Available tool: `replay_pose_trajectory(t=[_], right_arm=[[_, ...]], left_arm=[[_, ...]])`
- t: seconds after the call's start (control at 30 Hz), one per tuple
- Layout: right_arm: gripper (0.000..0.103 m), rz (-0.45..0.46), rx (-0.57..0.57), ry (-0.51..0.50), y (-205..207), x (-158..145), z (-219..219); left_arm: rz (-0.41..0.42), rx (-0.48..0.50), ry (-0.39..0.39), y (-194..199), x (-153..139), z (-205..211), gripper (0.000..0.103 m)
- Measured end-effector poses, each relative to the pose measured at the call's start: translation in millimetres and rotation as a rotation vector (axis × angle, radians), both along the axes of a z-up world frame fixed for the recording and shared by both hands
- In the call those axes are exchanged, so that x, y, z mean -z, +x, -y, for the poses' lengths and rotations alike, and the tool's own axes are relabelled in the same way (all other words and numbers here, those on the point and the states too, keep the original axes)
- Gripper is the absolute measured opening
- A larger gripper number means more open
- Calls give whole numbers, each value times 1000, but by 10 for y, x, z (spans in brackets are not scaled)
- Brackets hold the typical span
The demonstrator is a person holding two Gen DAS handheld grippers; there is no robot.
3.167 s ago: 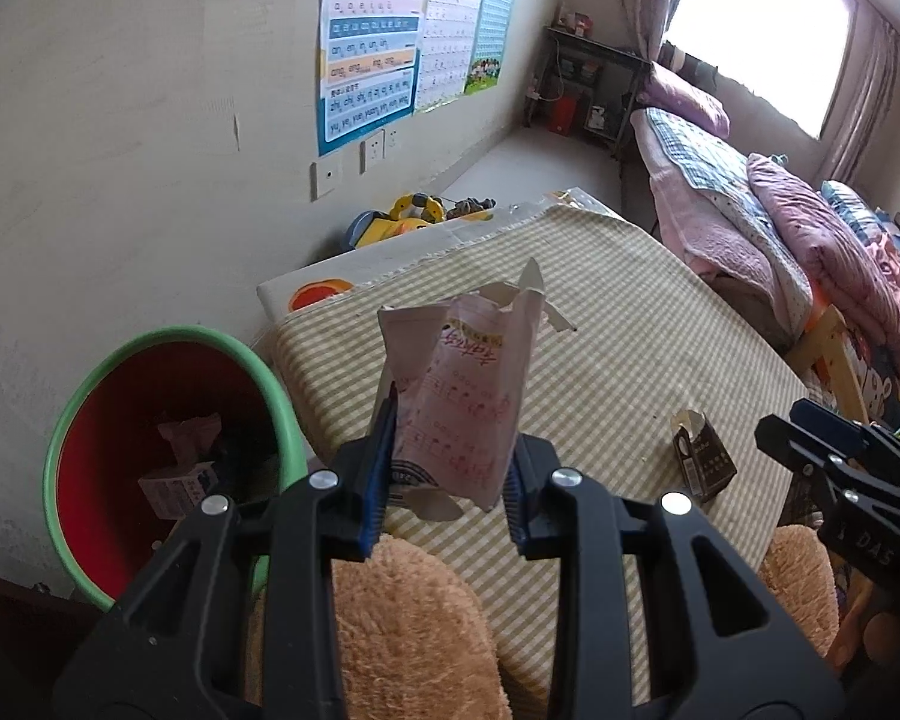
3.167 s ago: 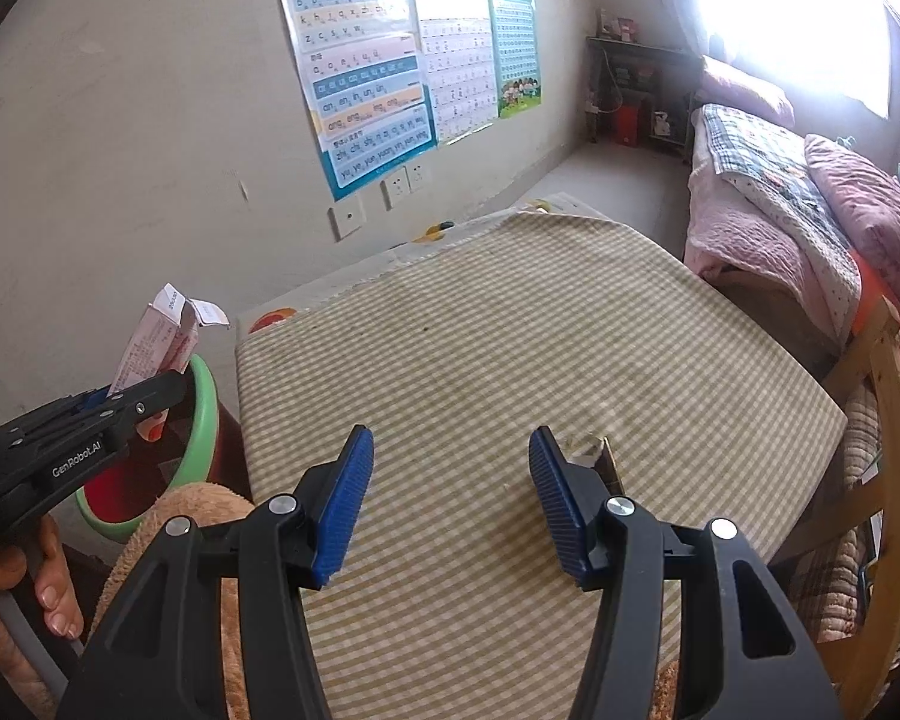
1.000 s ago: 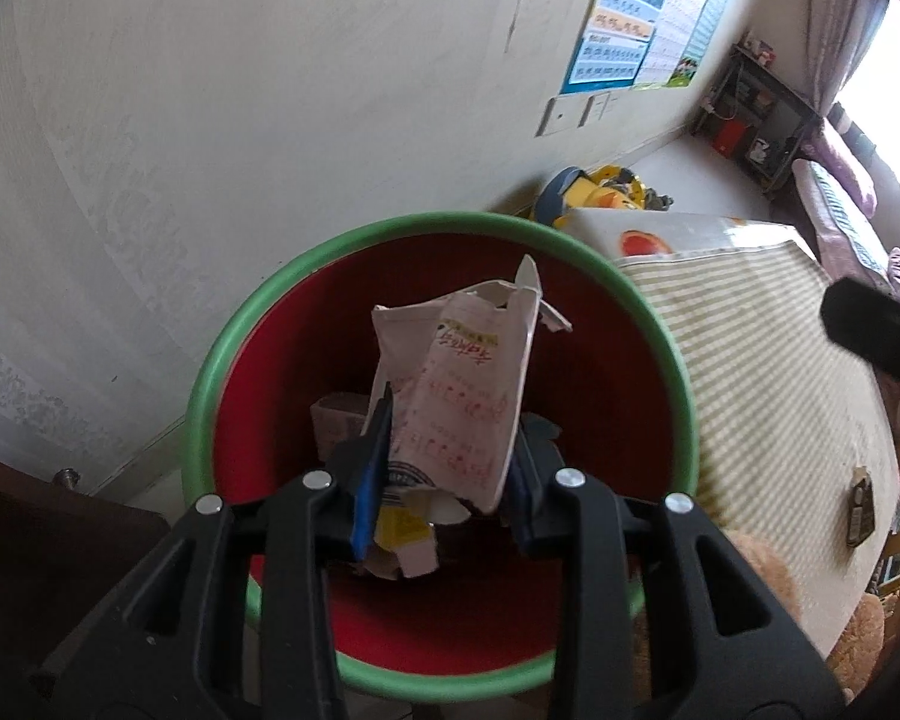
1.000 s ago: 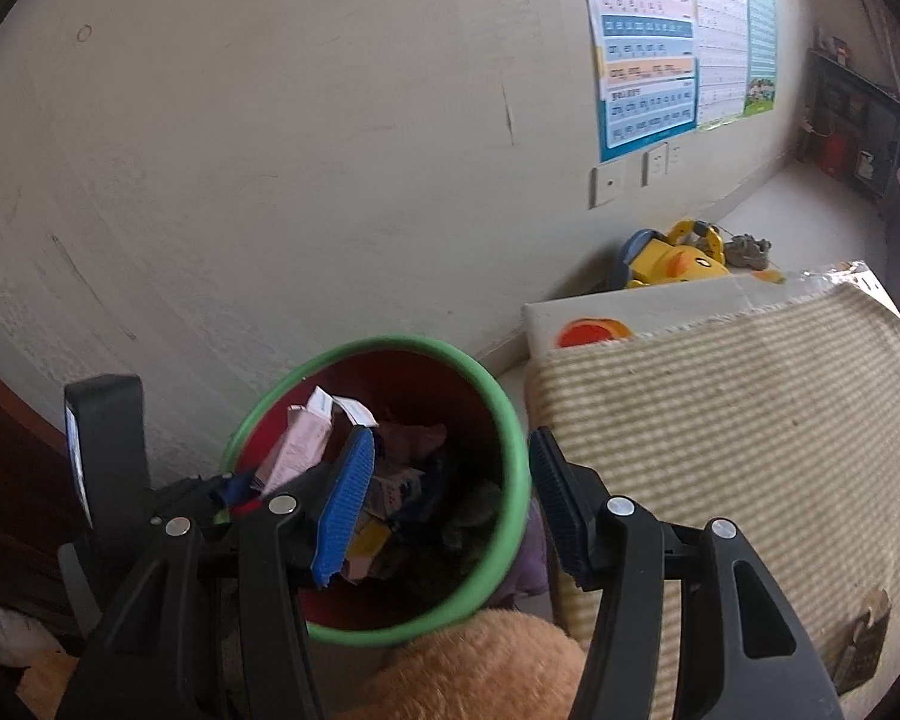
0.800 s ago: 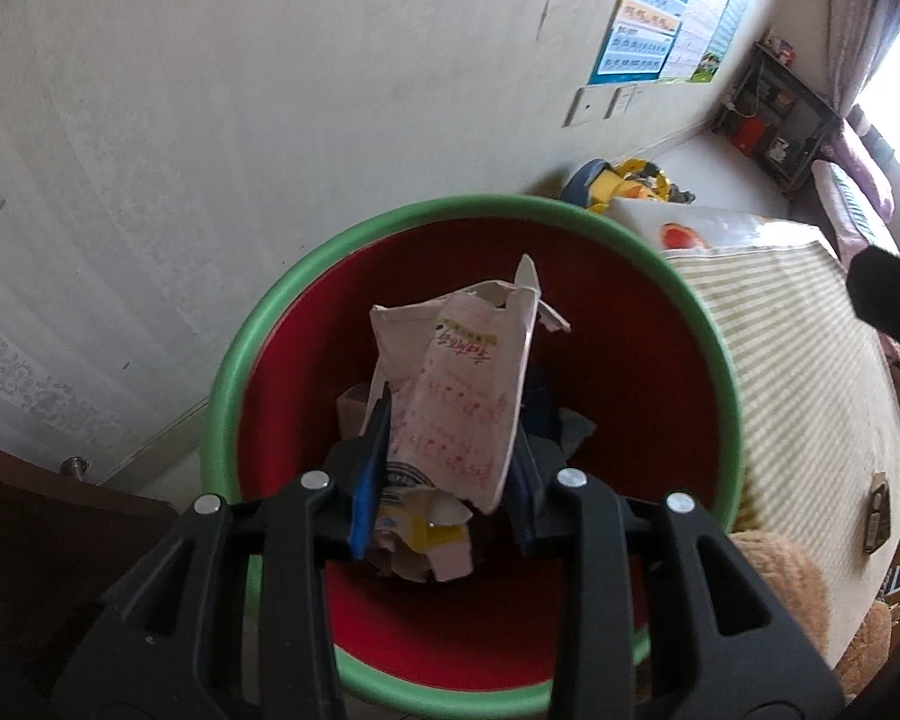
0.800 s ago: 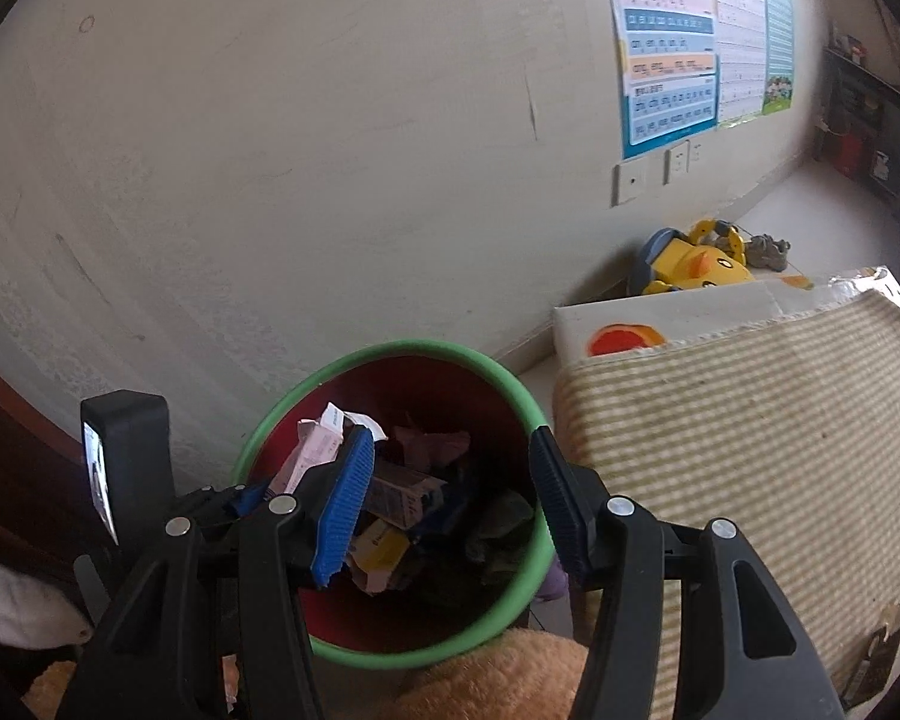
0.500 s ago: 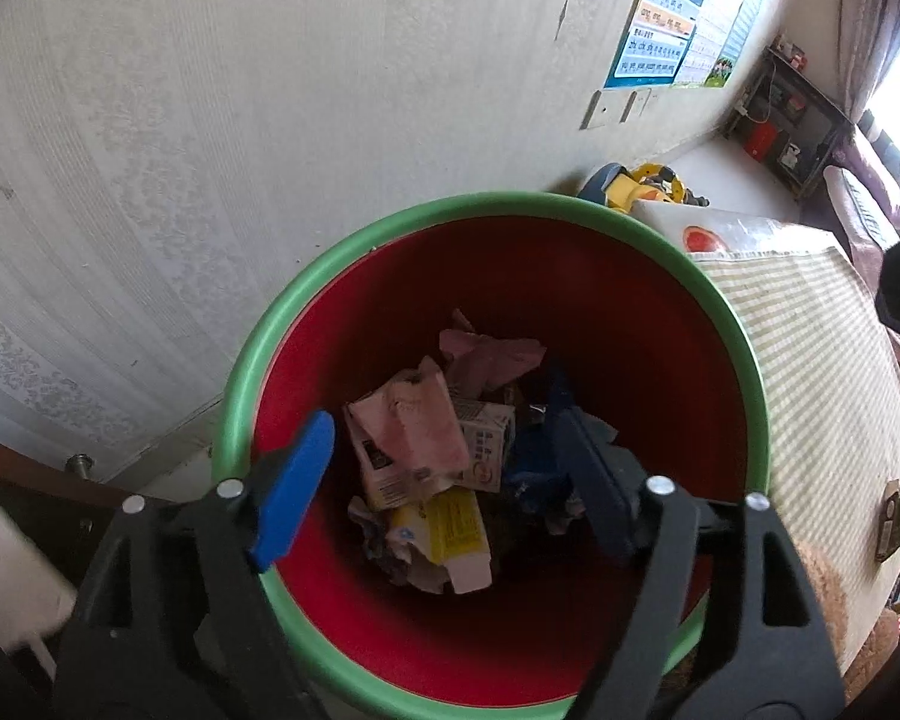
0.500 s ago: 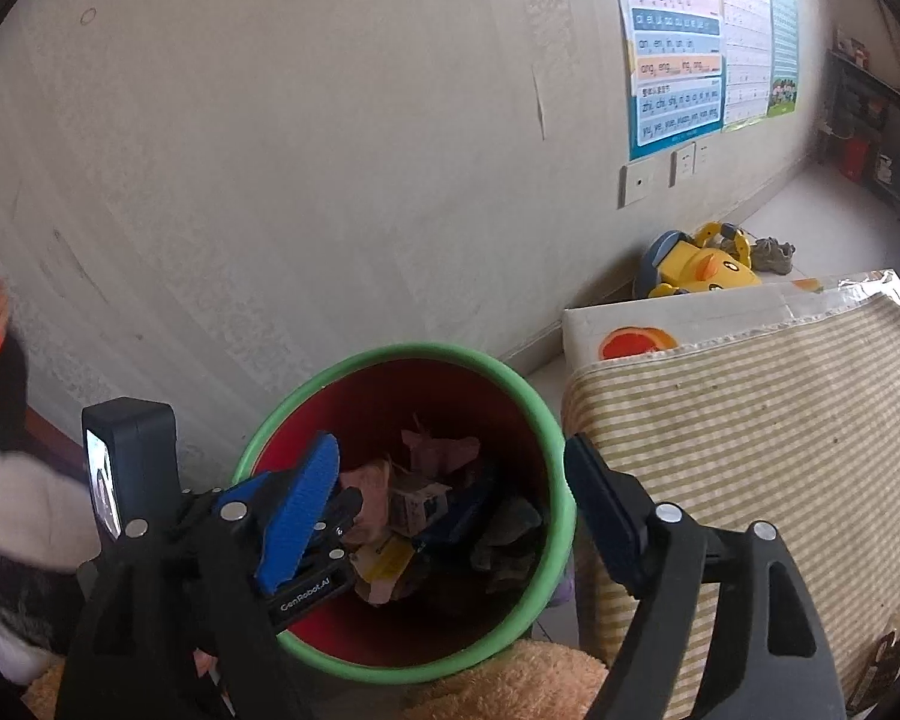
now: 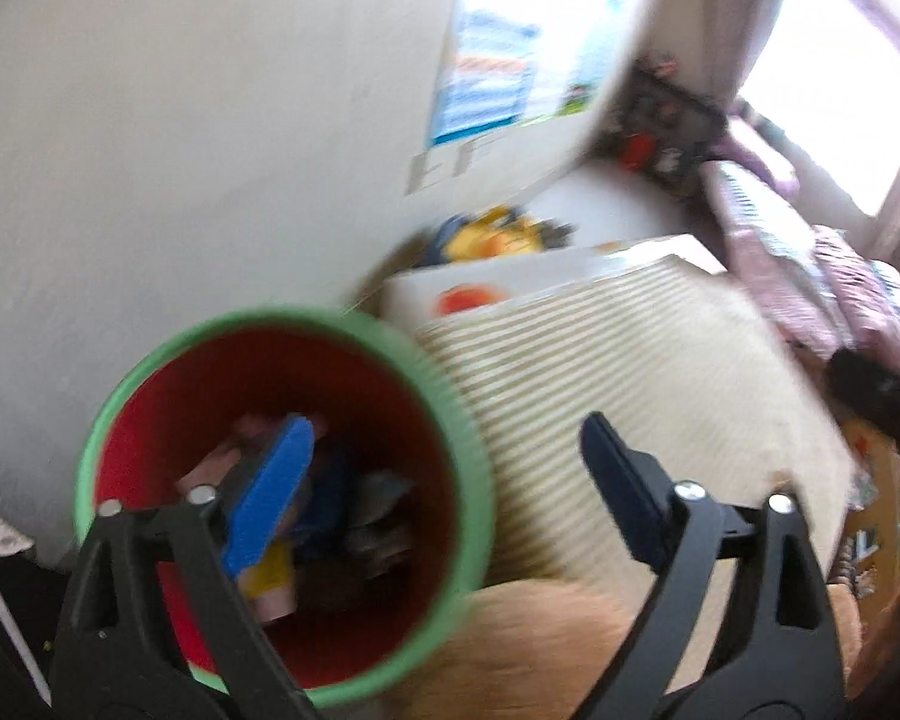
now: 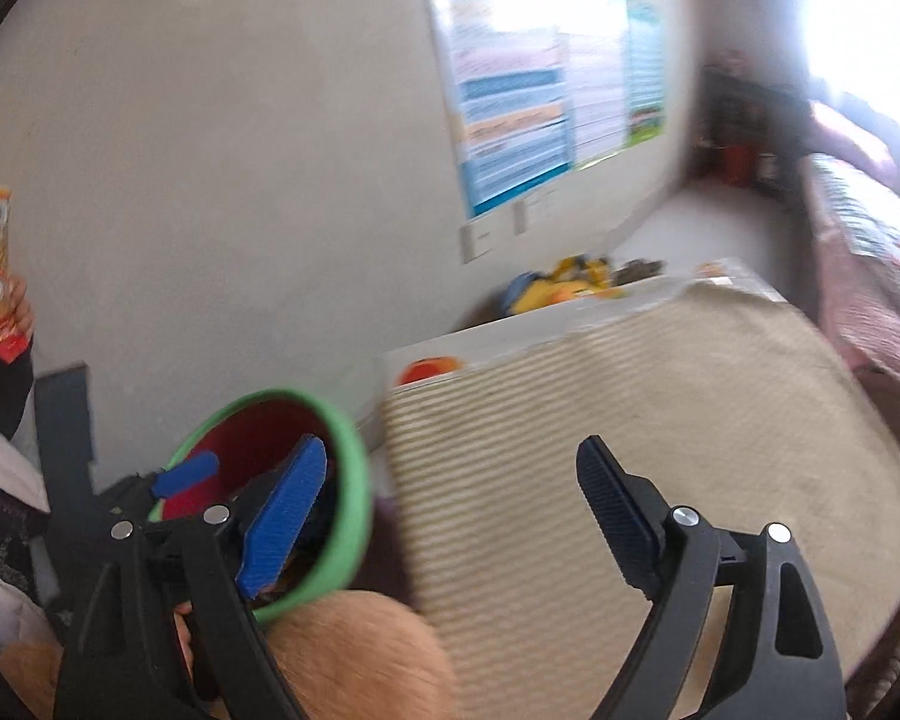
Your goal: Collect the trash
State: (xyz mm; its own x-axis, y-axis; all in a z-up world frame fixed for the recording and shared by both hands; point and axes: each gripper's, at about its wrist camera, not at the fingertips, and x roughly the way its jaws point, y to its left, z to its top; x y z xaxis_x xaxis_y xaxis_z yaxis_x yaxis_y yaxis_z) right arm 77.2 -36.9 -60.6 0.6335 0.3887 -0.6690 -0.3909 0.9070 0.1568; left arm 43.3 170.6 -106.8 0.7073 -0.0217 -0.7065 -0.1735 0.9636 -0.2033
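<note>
My right gripper (image 10: pixel 450 504) has just been opening, nothing between its blue pads (image 10: pixel 282 516). Below it lie the checked tablecloth (image 10: pixel 660 414) and the red bin (image 10: pixel 354 480) with its green rim — trash inside, blurred. My left gripper (image 10: pixel 186 474) hangs over the bin.

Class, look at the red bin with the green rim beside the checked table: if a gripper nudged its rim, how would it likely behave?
The bin looks like thin plastic, so probably light and easy to slide. It stands taller than wide, so a push at the rim may tip it. The loose trash inside seems to be paper and cartons, adding little weight.
</note>
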Motion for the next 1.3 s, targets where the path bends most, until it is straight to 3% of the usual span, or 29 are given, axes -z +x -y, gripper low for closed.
replay_pose_trajectory(t=[0.2, 0.37, 0.57, 0.8, 1.3], right_arm=[[91, 105, 168, 22, -300, -291, 837], [96, 197, 274, 34, -601, -446, 1333], [96, 242, 348, 47, -727, -466, 1668], [96, 288, 413, 65, -752, -437, 1875], [96, 252, 426, 75, -739, -336, 1914]], left_arm=[[198, 118, 24, 19, -607, 726, 97], [290, 185, 32, -39, -944, 1190, 97], [309, 222, 14, -127, -1125, 1507, 97], [299, 229, 31, -151, -1141, 1612, 97], [280, 241, 66, -192, -1087, 1659, 97]])
